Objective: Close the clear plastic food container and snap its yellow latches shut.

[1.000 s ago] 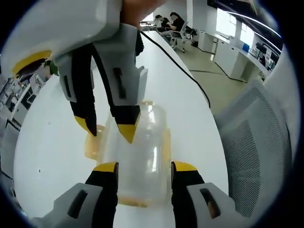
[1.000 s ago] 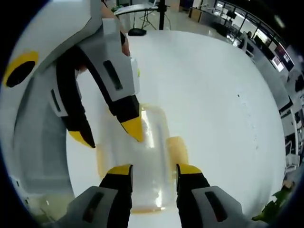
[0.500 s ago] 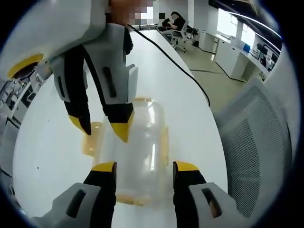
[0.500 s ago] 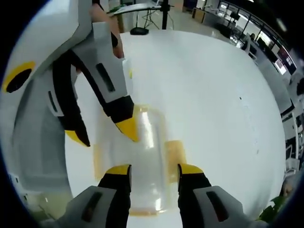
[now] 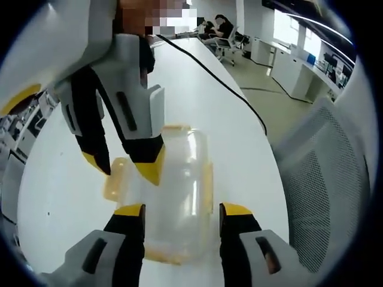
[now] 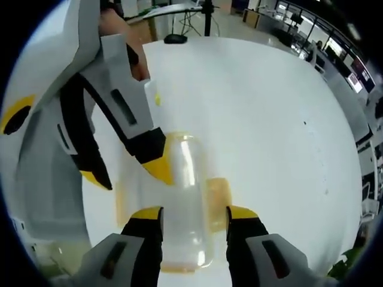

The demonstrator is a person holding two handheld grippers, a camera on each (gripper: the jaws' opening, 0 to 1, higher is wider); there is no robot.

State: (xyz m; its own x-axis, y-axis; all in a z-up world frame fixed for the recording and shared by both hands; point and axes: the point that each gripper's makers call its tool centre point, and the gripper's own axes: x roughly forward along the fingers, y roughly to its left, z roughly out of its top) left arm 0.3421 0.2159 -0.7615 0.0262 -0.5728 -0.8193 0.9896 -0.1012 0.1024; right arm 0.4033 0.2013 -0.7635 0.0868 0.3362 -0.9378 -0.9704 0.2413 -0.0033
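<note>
Change: right gripper (image 5: 125, 170) lifts off clear rectangular plastic container (image 5: 173, 191), jaws wide.
Left gripper (image 5: 181, 210): wide, straddling container.
Yellow side latch (image 5: 115, 179): flared, unsnapped.

White table (image 5: 239, 128) under claws in left gripper view, same table (image 6: 257, 107) in right gripper view. Black cable (image 5: 221, 81) runs along tabletop, beyond and right of left claw. Mesh office chair (image 5: 326, 179) right of left claw, beside table edge. Black stand base (image 6: 173, 39) far ahead of right claw. Green plant (image 6: 361, 254) at lower right.
</note>
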